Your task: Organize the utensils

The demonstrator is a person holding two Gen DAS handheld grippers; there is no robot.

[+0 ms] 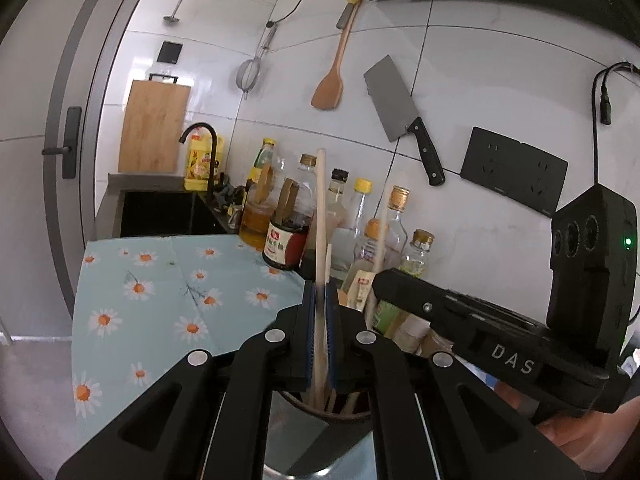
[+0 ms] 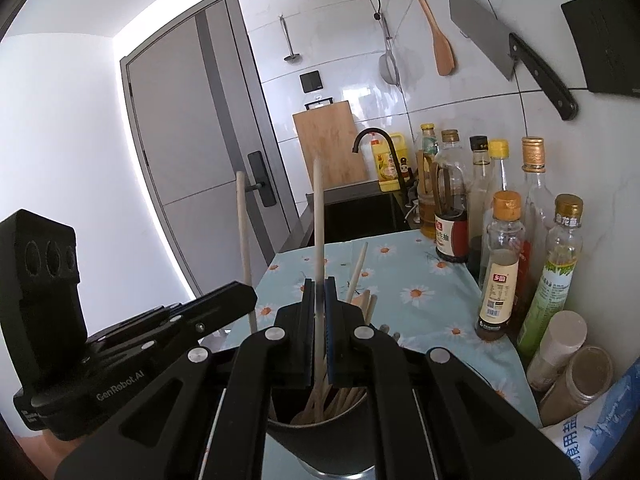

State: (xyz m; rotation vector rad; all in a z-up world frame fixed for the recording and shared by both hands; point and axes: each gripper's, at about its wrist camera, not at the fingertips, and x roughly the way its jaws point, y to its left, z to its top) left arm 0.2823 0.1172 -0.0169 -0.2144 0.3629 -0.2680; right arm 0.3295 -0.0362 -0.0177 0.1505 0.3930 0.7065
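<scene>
My left gripper [image 1: 320, 300] is shut on a long pale wooden utensil handle [image 1: 320, 208] that stands upright in a dark round utensil holder [image 1: 328, 414] just below the fingers. My right gripper [image 2: 319, 296] is shut on another upright wooden handle [image 2: 317, 216] whose lower end sits in the same holder [image 2: 320, 436], among several wooden chopsticks [image 2: 356, 276]. In the right wrist view the left gripper's body [image 2: 132, 332] is at the left beside its handle [image 2: 244, 236]. In the left wrist view the right gripper's body [image 1: 480, 320] is at the right.
A row of oil and sauce bottles [image 2: 500, 264] stands along the tiled wall. A daisy-patterned cloth [image 1: 160, 300] covers the counter. Beyond it are a sink with black faucet [image 1: 200, 132] and a cutting board [image 1: 154, 128]. A cleaver [image 1: 404, 116], wooden spatula [image 1: 332, 80] and strainer hang on the wall.
</scene>
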